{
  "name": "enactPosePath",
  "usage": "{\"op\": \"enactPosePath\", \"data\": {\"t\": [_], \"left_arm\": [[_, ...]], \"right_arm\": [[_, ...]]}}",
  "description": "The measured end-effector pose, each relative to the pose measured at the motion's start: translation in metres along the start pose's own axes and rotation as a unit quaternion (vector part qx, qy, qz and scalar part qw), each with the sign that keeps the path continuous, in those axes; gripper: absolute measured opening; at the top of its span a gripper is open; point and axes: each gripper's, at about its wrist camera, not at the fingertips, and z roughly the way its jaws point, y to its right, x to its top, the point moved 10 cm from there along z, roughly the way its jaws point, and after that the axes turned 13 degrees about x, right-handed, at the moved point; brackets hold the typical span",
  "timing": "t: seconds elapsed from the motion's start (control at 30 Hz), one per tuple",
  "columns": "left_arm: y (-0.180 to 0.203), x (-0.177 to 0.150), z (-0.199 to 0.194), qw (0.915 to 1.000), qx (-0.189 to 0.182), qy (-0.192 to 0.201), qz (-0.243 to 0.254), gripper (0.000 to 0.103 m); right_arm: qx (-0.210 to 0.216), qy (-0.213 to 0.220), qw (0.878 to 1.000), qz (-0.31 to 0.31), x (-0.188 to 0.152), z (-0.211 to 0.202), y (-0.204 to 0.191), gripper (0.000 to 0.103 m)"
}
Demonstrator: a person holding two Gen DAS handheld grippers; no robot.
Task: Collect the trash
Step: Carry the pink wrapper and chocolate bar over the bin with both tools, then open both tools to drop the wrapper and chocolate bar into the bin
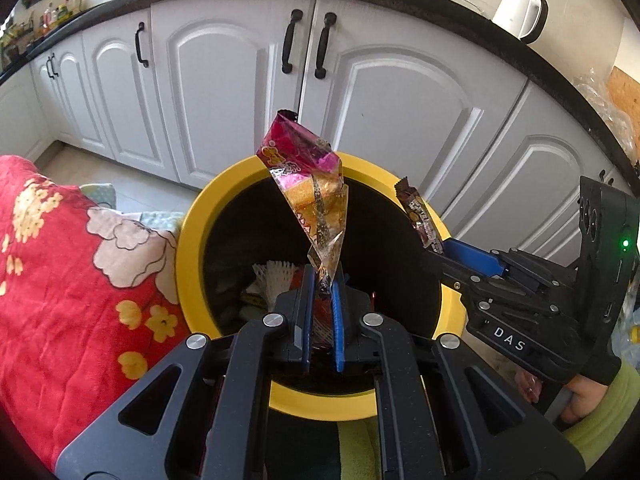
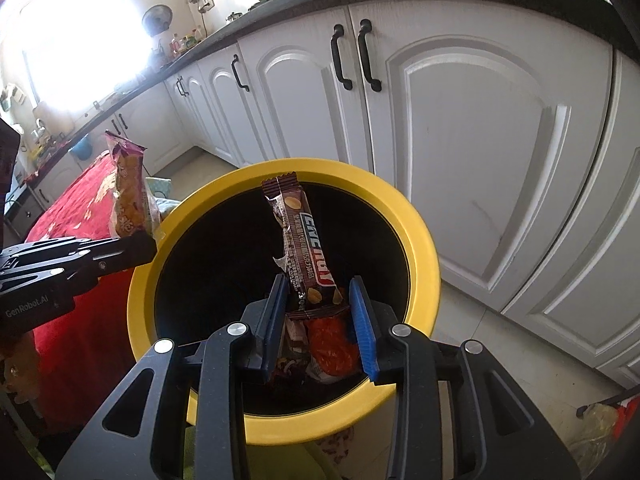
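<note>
A round bin with a yellow rim (image 1: 192, 236) (image 2: 420, 232) and dark inside holds some trash. My left gripper (image 1: 322, 280) is shut on a pink and orange snack bag (image 1: 308, 184) and holds it upright over the bin mouth; the bag also shows in the right wrist view (image 2: 130, 196). My right gripper (image 2: 320, 292) stands over the bin with its jaws part open around a brown chocolate bar wrapper (image 2: 304, 248); whether the fingers (image 2: 362, 320) press it is unclear. That wrapper shows in the left wrist view (image 1: 420, 216) sticking up from the right gripper (image 1: 444, 254).
White cabinet doors (image 1: 224, 92) with black handles stand behind the bin under a dark counter. A red flowered blanket (image 1: 60, 280) lies left of the bin. A white kettle (image 1: 520, 12) stands on the counter. A plastic bag (image 2: 600, 416) lies on the floor at right.
</note>
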Motion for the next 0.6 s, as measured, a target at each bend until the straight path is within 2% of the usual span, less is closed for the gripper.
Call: {"op": "enactPosePath", "data": {"t": [0.3, 0.6], "left_arm": [[-0.002, -0.006, 0.013, 0.9997, -0.004, -0.021, -0.008, 0.005], [-0.005, -0.010, 0.019, 0.9995, 0.002, -0.030, -0.012, 0.022]], "right_arm": [[0.000, -0.004, 1.000, 0.005, -0.004, 0.003, 0.000, 0.032], [-0.004, -0.002, 1.000, 0.010, -0.004, 0.001, 0.004, 0.032]]}}
